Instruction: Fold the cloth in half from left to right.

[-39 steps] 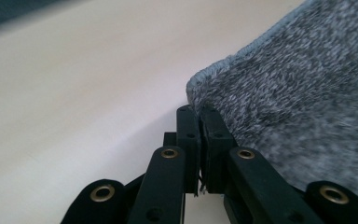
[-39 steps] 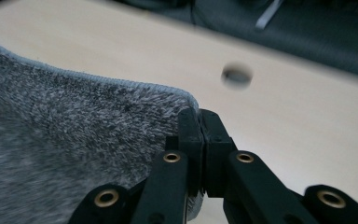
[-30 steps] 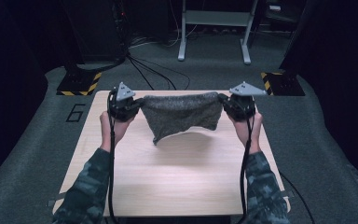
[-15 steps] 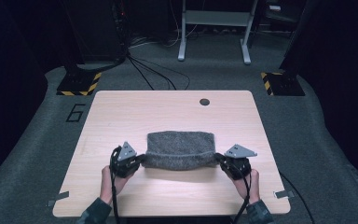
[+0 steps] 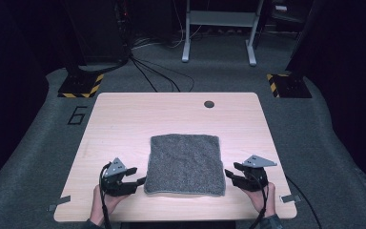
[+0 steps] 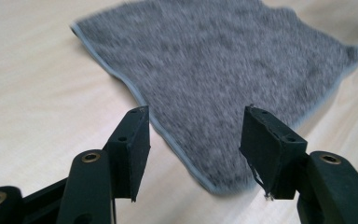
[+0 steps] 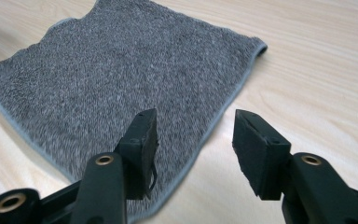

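The left gripper (image 5: 134, 180) sat low at the near left part of the table (image 5: 124, 119). A hand (image 5: 106, 200) held it from below, and a cable ran back from it. Its jaws had just been opening. They stood apart and held nothing. In the left gripper view, the near corner of the towel (image 6: 223, 70) lay on the wood between the two jaws, and the pads were not pressing on it.

The towel (image 5: 185, 164) was grey and fuzzy, with a thin paler edge. It lay flat and spread out as a square in the near middle of the table. The left gripper was just beside its near left corner.

A small dark round hole (image 5: 209, 104) sat in the table farther back, well apart from the towel.

The right gripper (image 5: 230, 175) was at the near right part of the table, just beside the towel's near right corner. A hand (image 5: 261, 198) held it too. Its jaws had also just been opening, and they stood apart with nothing in them. In the right gripper view, the towel's (image 7: 121, 84) edge ran under the left jaw, and bare wood showed in the gap.
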The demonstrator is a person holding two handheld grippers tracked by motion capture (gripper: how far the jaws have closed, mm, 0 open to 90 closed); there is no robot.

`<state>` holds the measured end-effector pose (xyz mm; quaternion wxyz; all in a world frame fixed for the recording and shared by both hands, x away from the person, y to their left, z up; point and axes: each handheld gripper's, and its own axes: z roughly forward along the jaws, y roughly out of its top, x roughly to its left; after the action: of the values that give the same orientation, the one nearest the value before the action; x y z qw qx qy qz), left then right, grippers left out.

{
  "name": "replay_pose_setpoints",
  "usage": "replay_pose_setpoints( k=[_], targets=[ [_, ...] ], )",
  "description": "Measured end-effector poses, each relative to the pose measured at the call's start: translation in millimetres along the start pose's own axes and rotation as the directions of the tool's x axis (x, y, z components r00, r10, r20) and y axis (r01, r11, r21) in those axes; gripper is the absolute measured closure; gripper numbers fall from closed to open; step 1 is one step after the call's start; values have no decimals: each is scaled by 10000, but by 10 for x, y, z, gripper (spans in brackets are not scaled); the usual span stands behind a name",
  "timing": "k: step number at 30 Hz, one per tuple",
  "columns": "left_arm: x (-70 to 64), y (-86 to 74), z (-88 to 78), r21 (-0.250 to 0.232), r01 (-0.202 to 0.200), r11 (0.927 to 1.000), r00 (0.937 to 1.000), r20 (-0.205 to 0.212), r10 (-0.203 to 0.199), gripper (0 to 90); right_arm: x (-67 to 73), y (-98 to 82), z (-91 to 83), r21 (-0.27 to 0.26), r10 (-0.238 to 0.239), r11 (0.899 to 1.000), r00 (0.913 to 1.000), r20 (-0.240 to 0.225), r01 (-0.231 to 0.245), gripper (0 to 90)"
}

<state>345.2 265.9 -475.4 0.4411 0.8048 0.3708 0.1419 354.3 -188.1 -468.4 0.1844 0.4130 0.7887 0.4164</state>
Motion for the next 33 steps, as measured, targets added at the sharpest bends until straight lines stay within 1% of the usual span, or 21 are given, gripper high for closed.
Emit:
replay_pose_setpoints(
  k=[3,4,5,6,7,8,9,10,12,13,14,15,17,18,19,21,22,24,26,28,33],
  targets=[
    [30,123,81,347,-417,9985,9989,-196,424,367,19,79,126,281,-7,9996,10000,-21,7,421],
    [34,148,124,417,-398,9983,9990,-205,407,321,40,127,248,507,-183,9985,9998,-39,184,325],
    [40,177,189,510,-430,9978,9989,-167,439,321,40,127,248,507,-183,9985,9998,-39,184,325],
    [42,206,285,778,-562,9954,9981,-191,579,306,55,147,317,635,-281,9976,9996,66,276,270],
    [39,217,346,847,-515,9951,9984,-177,532,283,80,170,410,824,-521,9954,9982,300,495,222],
    [46,230,434,823,-466,9955,9988,197,451,268,97,183,464,944,-688,9934,9967,425,646,179],
    [52,239,505,757,-412,9963,9966,749,355,271,125,197,559,1079,-696,9920,9969,359,654,138],
    [55,250,553,795,-487,9956,9931,1107,397,267,146,210,633,1192,-662,9908,9977,135,641,117],
    [29,283,685,1062,-799,9911,9915,1109,681,231,193,222,751,1098,-673,9914,9971,-354,708,47],
    [22,289,725,1212,-747,9898,9918,1126,610,204,212,231,805,1192,-643,9902,9956,-686,722,5],
    [23,293,774,1305,-714,9889,9919,1136,566,180,241,238,884,1397,-722,9868,9947,-728,818,0],
    [24,292,817,1448,-728,9868,9918,1144,564,180,241,238,884,1397,-722,9868,9947,-728,818,0],
    [24,280,888,1744,-469,9836,9923,1215,258,153,246,237,957,1672,-765,9820,9945,-722,877,0],
    [31,270,917,1822,-472,9821,9913,1295,236,150,236,223,1015,1853,-843,9780,9940,-698,960,0],
    [30,258,931,1895,-461,9808,9923,1219,231,150,236,223,1015,1853,-843,9780,9940,-698,960,0],
    [28,238,954,1933,-431,9802,9925,1202,200,146,217,206,1044,1885,-938,9765,9934,-655,1046,0],
    [30,224,965,2071,-431,9774,9933,1136,198,145,199,183,1067,1964,-764,9765,9946,-702,888,0],
    [34,194,990,2130,-449,9760,9947,999,240,146,199,172,1078,2019,-695,9760,9955,-644,812,0],
    [36,175,991,2032,-408,9783,9952,956,216,143,192,111,1108,2229,-843,9703,9951,-516,938,0],
    [23,169,994,1958,-386,9799,9963,826,228,143,201,96,1106,2158,-837,9722,9956,-427,910,0],
    [-46,164,1016,2054,-595,9769,9974,520,498,127,179,49,1073,1941,-868,9767,9958,-306,911,0]
  ],
)
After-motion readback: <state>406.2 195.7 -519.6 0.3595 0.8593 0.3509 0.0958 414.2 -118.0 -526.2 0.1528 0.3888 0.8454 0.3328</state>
